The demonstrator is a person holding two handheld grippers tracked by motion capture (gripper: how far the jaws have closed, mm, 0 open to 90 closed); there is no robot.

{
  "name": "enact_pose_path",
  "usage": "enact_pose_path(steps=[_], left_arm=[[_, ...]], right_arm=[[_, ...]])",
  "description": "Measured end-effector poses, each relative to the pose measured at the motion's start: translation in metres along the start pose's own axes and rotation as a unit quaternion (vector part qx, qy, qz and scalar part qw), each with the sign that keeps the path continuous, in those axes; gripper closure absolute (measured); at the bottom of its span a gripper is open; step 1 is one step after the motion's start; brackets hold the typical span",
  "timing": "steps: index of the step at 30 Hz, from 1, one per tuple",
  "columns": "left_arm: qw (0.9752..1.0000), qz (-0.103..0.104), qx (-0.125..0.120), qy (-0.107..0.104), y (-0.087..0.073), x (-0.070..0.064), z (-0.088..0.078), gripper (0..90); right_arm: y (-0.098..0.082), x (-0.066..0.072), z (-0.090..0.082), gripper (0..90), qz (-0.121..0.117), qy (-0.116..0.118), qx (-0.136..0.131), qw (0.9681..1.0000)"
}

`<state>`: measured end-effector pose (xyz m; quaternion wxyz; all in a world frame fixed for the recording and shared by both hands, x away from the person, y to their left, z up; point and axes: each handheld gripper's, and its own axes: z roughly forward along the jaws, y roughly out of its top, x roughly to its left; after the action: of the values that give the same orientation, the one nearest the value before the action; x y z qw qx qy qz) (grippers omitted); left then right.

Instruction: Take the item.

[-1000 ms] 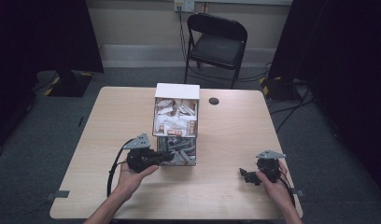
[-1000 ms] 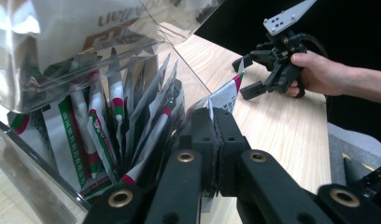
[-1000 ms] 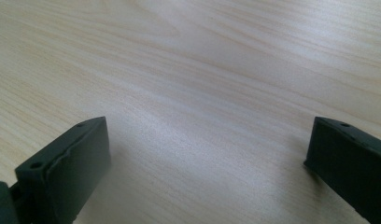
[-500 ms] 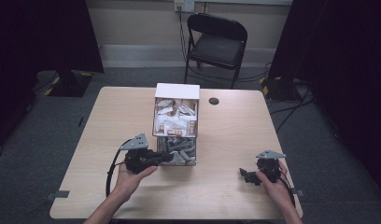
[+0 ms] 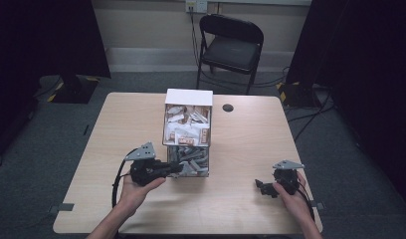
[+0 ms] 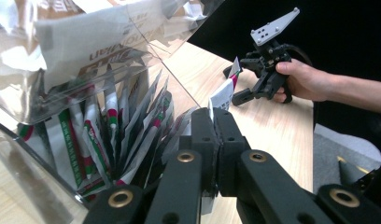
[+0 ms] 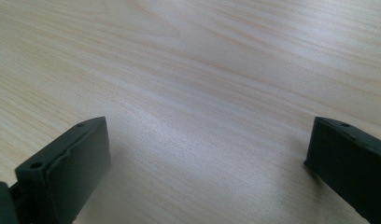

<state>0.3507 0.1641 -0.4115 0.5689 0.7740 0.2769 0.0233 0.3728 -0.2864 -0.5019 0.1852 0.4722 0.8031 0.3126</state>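
The left gripper has its two black jaws pressed together on one sachet, a thin white packet with a red and green edge and small dark print, which sticks up past the jaw tips. In the high view this gripper lies at the lower front of the clear box, its tips at the box's near compartment.

Just to the left of those jaws in the left gripper view, more sachets of the same white, red and green kind stand on edge, packed close behind the clear wall; they overlap too much to count. Above them, the upper compartment holds white packets with brown print, also too jumbled to count.

The right gripper has its jaws spread wide apart with nothing between them, only the pale wood table beneath. In the high view it sits well to the right of the box, held in the right hand.

Beyond the table stands one black folding chair.
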Motion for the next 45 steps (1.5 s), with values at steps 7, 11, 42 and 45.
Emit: enact_pose_path(steps=[7, 11, 42, 45], left_arm=[[1.0, 0.004, -0.003, 0.0, 0.0, -0.003, -0.008, 89.1], [1.0, 0.006, 0.001, 0.003, 0.0, -0.004, -0.012, 89.1], [0.9987, 0.002, -0.01, 0.05, -0.007, 0.0, -0.068, 89.1], [0.9983, 0.0, -0.013, 0.057, -0.007, 0.003, -0.075, 89.1]], right_arm=[[0.0, 0.0, 0.0, 0.0, 0.0, 0.0, 0.0, 1.0], [0.0, 0.0, 0.0, 0.0, 0.0, 0.0, 0.0, 1.0], [0.0, 0.0, 0.0, 0.0, 0.0, 0.0, 0.0, 1.0], [0.0, 0.0, 0.0, 0.0, 0.0, 0.0, 0.0, 1.0]])
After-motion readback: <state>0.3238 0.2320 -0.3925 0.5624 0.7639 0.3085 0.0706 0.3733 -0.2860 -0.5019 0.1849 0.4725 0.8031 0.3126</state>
